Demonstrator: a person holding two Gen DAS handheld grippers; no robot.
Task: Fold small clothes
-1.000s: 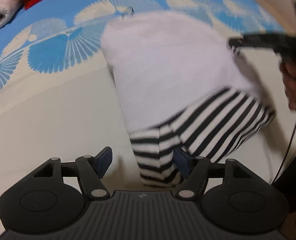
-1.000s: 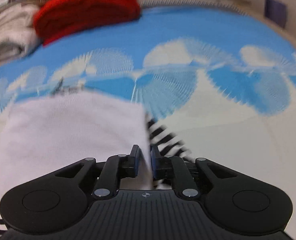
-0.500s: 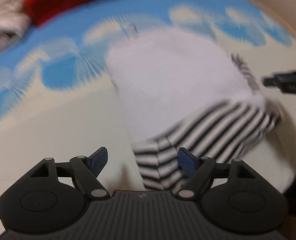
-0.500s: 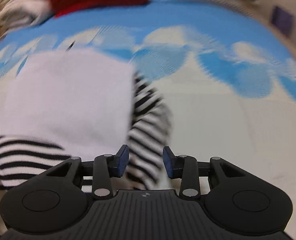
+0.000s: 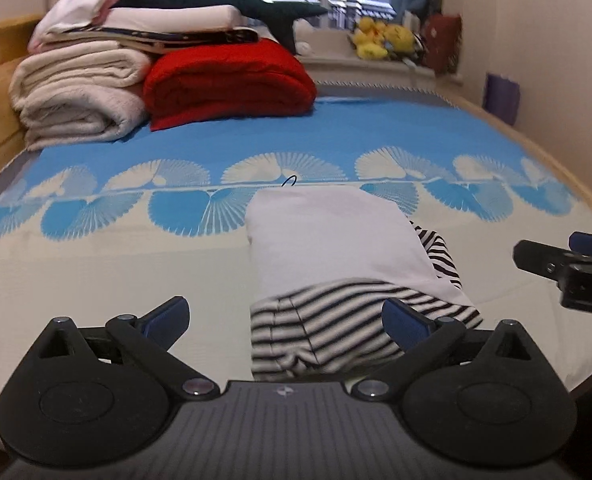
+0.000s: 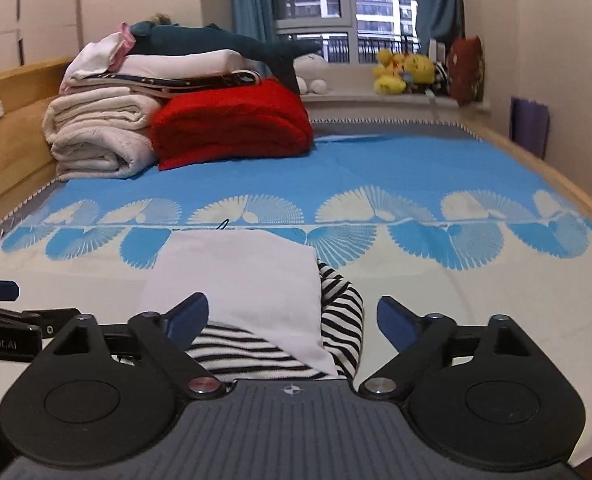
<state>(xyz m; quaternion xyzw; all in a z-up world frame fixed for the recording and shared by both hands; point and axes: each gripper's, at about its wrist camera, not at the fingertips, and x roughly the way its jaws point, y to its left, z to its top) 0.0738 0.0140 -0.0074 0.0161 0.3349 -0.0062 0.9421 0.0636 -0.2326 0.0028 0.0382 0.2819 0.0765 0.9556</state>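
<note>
1. My left tongs (image 5: 286, 318): jaws opening, spread wide, nothing gripped. The garment's striped end lies between and below the blue pads (image 5: 405, 322), untouched as far as I can see.
2. My right tongs (image 6: 292, 316): jaws opening, also wide, holding nothing. The garment's near corner sits in the gap, clear of both pads.
3. Garment (image 5: 335, 240): folded, white panel on top, black-and-white striped cloth showing at the near end and along the right edge. It lies flat on the sheet (image 5: 96, 272), straight ahead of both tongs.
4. Left view only: the right tongs' tip enters at the far right, beside the garment and apart from it.
5. Right view only: the left tongs' tip (image 6: 0, 292) enters at the far left, with lettering on its body.
6. Beyond the garment, both views: red blanket (image 6: 232, 120), cream blankets (image 6: 96, 140) left of it, yellow toys (image 6: 403, 70) on the window sill.
7. Right view shows more of the window.
</note>
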